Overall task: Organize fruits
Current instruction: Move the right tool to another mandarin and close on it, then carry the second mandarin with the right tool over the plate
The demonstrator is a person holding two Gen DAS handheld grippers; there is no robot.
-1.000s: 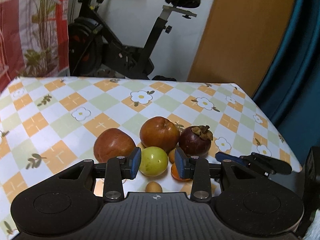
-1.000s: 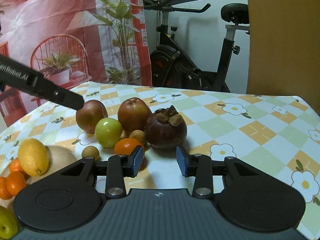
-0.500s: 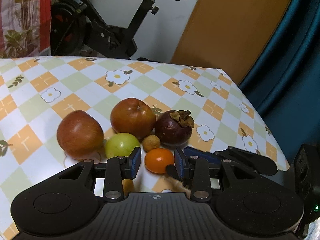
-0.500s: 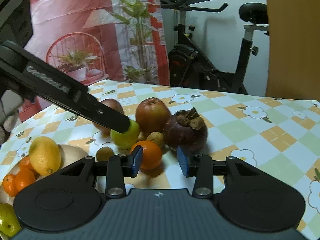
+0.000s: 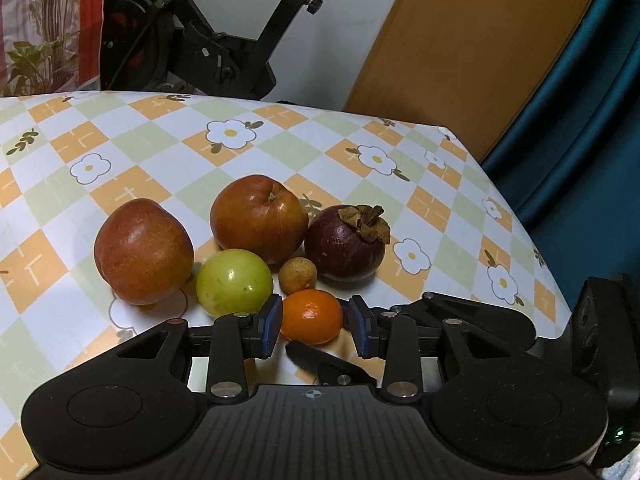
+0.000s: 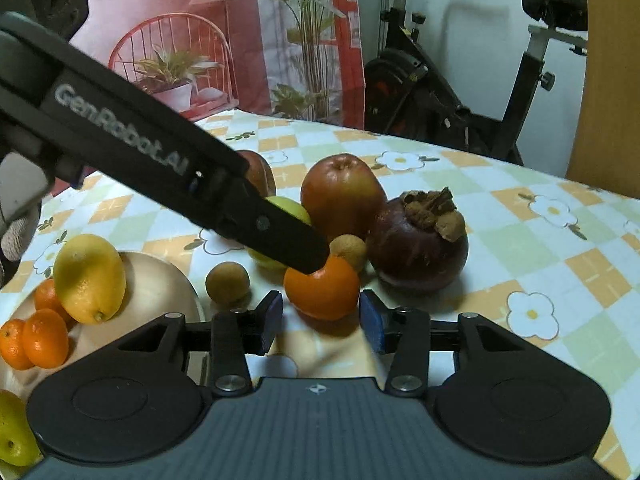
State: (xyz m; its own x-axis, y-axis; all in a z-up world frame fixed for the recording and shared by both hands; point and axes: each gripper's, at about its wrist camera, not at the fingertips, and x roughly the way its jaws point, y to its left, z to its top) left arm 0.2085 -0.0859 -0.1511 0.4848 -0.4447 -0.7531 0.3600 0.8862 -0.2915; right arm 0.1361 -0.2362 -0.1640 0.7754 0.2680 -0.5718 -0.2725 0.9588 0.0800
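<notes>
A small orange [image 5: 312, 316] lies on the checked tablecloth in front of a pile of fruit. My left gripper [image 5: 313, 320] is open and straddles it, and the pads do not squeeze it. My right gripper [image 6: 322, 316] is open too, its tips on either side of the same orange [image 6: 322, 288]. In the right wrist view a left finger [image 6: 260, 220] slants across, its tip against the orange's upper left. In the left wrist view the right gripper's fingers [image 5: 332, 364] show low down, beside the orange.
Behind the orange lie two red apples [image 5: 144, 252] [image 5: 258, 218], a green fruit [image 5: 234, 282], a mangosteen [image 5: 346, 242] and a small brown fruit [image 5: 298, 276]. A plate [image 6: 160, 292] on the left holds a lemon [image 6: 90, 278] and small oranges [image 6: 44, 338]. The table edge [image 5: 560, 312] is close on the right.
My left gripper sank and shifted from the green fruit to the orange, which now sits between its pads. My right gripper closed in on the same orange, and the left finger came across its view.
</notes>
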